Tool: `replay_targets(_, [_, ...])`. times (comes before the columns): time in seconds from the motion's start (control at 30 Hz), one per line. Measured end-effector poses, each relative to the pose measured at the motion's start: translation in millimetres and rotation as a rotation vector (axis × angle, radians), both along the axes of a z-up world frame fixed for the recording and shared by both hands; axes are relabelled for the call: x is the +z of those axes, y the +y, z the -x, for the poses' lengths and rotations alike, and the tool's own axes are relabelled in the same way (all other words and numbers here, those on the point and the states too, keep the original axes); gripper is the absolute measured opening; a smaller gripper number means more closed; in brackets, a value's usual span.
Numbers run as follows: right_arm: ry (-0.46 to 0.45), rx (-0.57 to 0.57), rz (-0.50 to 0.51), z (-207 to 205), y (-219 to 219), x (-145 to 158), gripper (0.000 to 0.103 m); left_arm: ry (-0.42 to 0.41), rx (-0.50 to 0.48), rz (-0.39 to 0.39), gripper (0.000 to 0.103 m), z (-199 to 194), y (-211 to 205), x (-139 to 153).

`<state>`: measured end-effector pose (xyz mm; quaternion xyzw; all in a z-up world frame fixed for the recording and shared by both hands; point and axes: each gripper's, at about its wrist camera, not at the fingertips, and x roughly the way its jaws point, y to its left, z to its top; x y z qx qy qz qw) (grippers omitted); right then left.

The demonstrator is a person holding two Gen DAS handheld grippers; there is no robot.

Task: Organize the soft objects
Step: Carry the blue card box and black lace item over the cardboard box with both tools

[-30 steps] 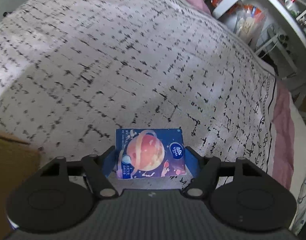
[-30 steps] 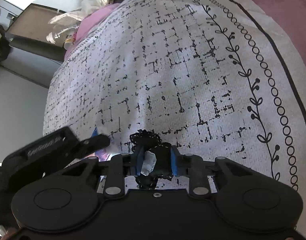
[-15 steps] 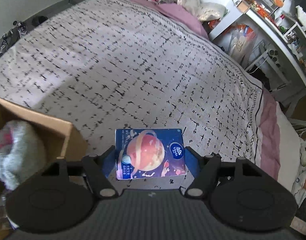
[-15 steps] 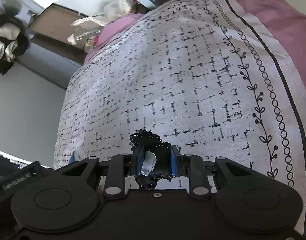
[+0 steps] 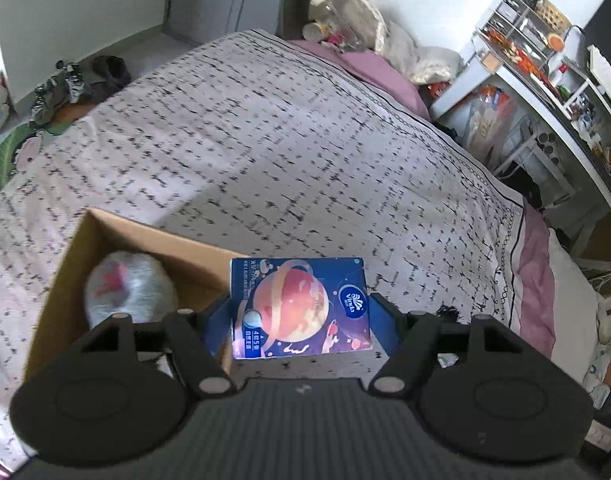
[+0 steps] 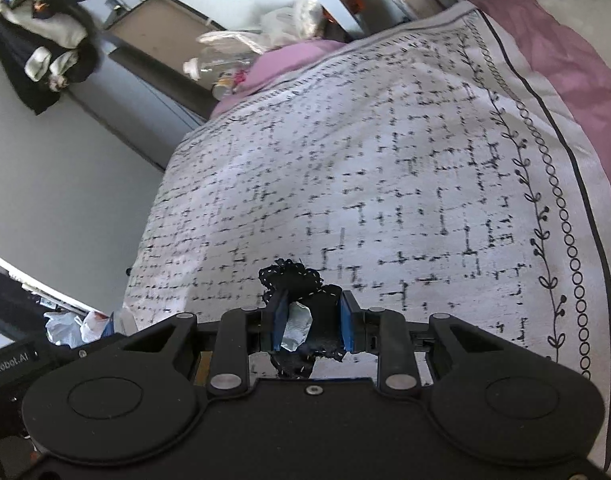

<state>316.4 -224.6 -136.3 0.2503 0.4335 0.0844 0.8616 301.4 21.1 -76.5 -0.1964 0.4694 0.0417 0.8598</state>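
Note:
My left gripper (image 5: 301, 316) is shut on a blue tissue pack (image 5: 299, 306) printed with an orange planet, held above the bed beside the right edge of an open cardboard box (image 5: 117, 228). A grey fluffy soft item with red marks (image 5: 125, 288) lies inside the box. My right gripper (image 6: 311, 324) is shut on a black lacy fabric piece (image 6: 291, 276) with a small white tag (image 6: 297, 326), held above the patterned bedspread (image 6: 385, 180).
The white bedspread with black dashes (image 5: 265, 140) covers the bed, with pink sheet edges (image 5: 537, 292). A cluttered white desk (image 5: 545, 80) stands at the right. Shoes (image 5: 65, 88) lie on the floor at the far left. Bottles and bags (image 6: 233, 64) sit past the bed's far end.
Both grippers have lifted and pulled back, so more of the room shows. The cardboard box with the grey soft item has come into the left wrist view. Both grips are unchanged.

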Motion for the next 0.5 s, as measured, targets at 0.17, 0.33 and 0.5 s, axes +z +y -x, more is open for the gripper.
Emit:
replay_targets(0.17, [-0.024, 0.028, 0.005, 4, 14, 9, 0.027, -0.003, 0.028, -0.004, 0.071, 15, 21, 5])
replay_targets(0.33, [-0.048, 0.063, 0.013, 10, 34, 16, 0.027, -0.001, 0.043, -0.007, 0.071, 28, 41, 8])
replay_targets(0.5, [-0.074, 0.110, 0.023, 17, 57, 23, 0.027, 0.008, 0.066, -0.011, 0.071, 38, 60, 5])
